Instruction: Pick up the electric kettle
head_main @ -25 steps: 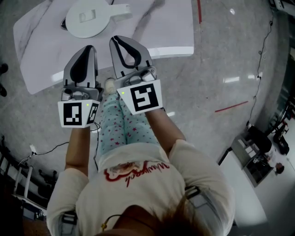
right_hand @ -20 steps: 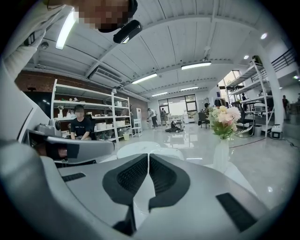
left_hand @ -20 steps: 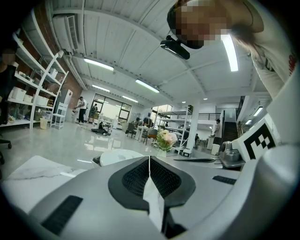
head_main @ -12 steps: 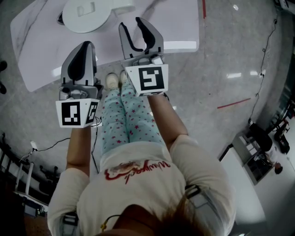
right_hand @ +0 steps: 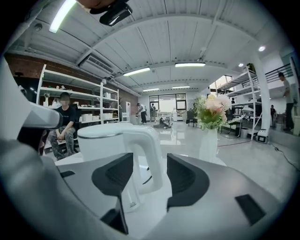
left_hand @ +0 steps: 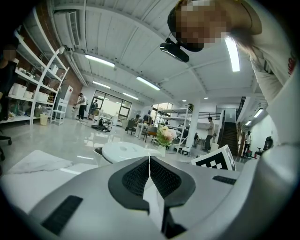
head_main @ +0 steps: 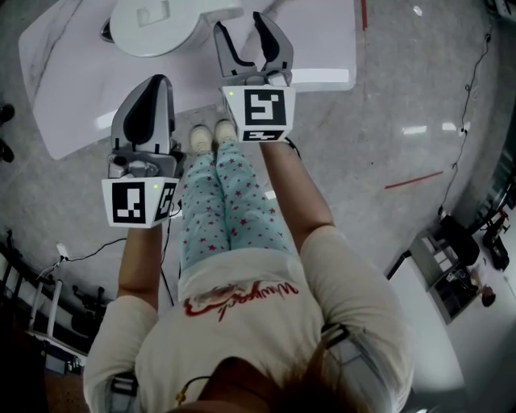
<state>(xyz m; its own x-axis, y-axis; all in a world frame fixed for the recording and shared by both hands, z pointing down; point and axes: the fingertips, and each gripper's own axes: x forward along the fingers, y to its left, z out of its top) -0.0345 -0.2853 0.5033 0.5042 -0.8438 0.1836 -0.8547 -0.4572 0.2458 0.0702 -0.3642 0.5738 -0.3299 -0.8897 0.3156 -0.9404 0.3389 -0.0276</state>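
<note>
The white plastic electric kettle (head_main: 153, 24) sits on the white marble-patterned table (head_main: 322, 40) at upper left. Its upright handle (right_hand: 151, 159) stands just ahead of the right gripper (head_main: 246, 28), whose jaws are opening with nothing between them. The left gripper (head_main: 149, 89), jaws together, is farther away.

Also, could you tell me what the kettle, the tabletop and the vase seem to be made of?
The kettle looks like smooth, slightly glossy white plastic with a moulded handle; a thin grey band below the lid may be metal. The tabletop is white with grey veins and a shiny edge: marble or a marble-look laminate. The vase is matte white, perhaps ceramic; hard to tell.
</note>
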